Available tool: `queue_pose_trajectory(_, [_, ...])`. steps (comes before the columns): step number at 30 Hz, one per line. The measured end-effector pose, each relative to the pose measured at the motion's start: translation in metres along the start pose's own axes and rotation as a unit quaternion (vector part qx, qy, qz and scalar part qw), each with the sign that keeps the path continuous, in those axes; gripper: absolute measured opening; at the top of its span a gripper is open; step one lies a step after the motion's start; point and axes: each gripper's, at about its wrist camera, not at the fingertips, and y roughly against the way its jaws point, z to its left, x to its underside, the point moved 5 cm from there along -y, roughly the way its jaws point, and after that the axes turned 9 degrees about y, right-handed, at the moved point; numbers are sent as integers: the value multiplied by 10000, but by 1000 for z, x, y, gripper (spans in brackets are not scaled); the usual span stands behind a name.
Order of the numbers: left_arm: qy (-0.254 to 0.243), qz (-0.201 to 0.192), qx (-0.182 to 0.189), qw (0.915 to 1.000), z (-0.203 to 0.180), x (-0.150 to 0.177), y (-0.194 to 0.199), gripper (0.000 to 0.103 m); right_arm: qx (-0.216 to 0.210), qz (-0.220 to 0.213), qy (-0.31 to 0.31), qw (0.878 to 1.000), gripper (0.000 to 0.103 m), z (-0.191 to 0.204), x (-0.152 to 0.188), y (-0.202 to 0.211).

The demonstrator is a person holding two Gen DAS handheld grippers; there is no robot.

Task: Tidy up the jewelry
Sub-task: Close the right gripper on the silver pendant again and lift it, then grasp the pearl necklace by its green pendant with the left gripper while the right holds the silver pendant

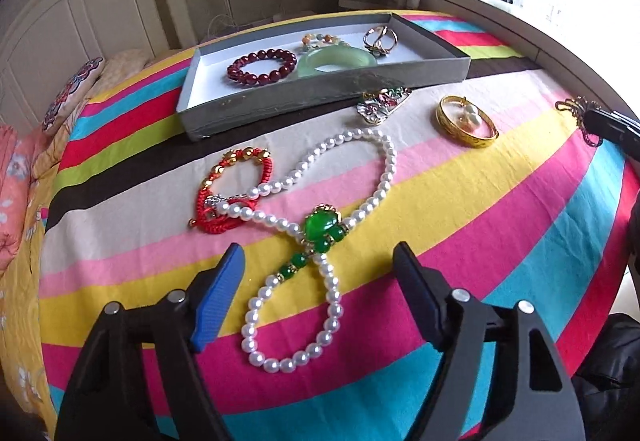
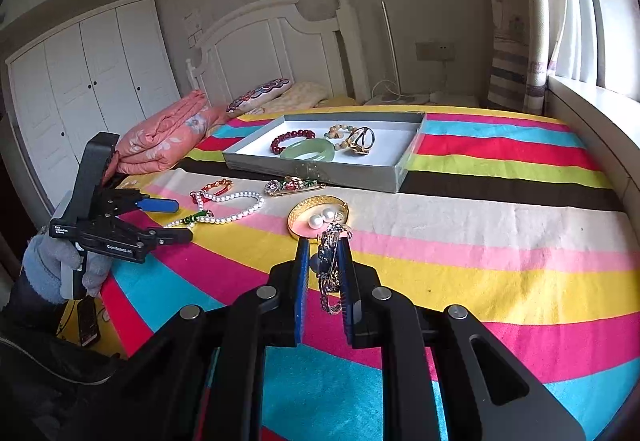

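A grey jewelry box [image 1: 320,93] [image 2: 320,171] on the striped bed holds a red bead bracelet [image 1: 262,65], a jade bangle [image 1: 338,61] and gold rings [image 1: 380,39]. A pearl necklace with a green pendant [image 1: 324,227] lies before my open left gripper [image 1: 320,261], which hovers just above it. A red cord bracelet [image 1: 236,181], a flower brooch [image 1: 384,103] and a gold bangle with pearl earrings [image 1: 466,117] [image 2: 318,215] lie nearby. My right gripper [image 2: 326,249] is shut on a dark ornate bracelet [image 2: 330,269] above the bed.
The striped bedspread [image 2: 480,241] covers the bed. A folded pink quilt [image 2: 168,137] and pillow [image 2: 260,95] lie at the head, by the white headboard [image 2: 272,41]. A window sill [image 2: 592,113] runs along the right side.
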Motion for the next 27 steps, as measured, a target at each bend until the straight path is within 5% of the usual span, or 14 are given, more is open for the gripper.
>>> queue_pose_trajectory(4, [59, 22, 225, 9997, 4, -7, -5, 50, -29, -36, -56, 10000, 15, -2, 1, 2])
queue_pose_trajectory(6, [-19, 51, 284, 9996, 2, -7, -3, 24, -28, -40, -38, 10000, 15, -1, 1, 2])
queue_pose_trajectory(15, [-292, -108, 270, 9992, -13, 1, 5, 13, -30, -41, -50, 10000, 15, -2, 2, 1])
queue_pose_trajectory(23, [-380, -345, 874, 9948, -40, 3, 24, 11, -24, -40, -76, 10000, 15, -3, 2, 0])
queue_pose_trajectory(27, [-621, -256, 1509, 9863, -62, 6, 32, 12, -25, -47, -87, 9999, 15, -3, 1, 1])
